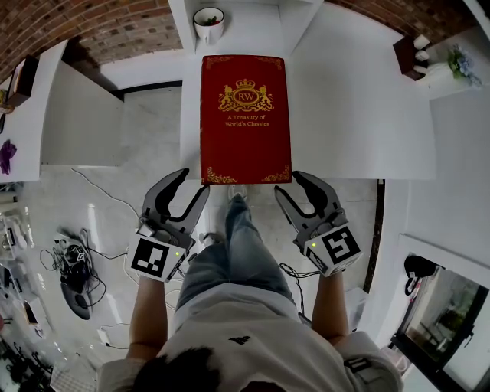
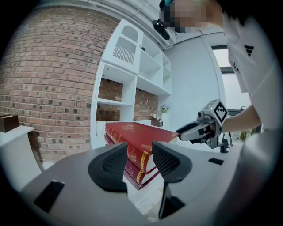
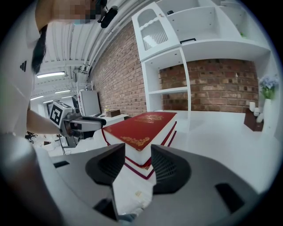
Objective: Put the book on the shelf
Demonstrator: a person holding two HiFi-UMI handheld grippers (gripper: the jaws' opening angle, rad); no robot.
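Note:
A thick red book with gold print lies flat on the white table, its near edge at the table's front. In the gripper views it rests on top of a second red book. My left gripper hovers open just off the book's near left corner, nothing between its pads. My right gripper is open at the near right corner, also with nothing in it. The left gripper view looks along the spine of the top book; the right gripper view faces its near corner. The white shelf unit stands behind.
A white mug stands behind the books near the shelf upright. A dark box with small white items and a flower pot sit at the far right. A white desk is at left, with cables on the floor.

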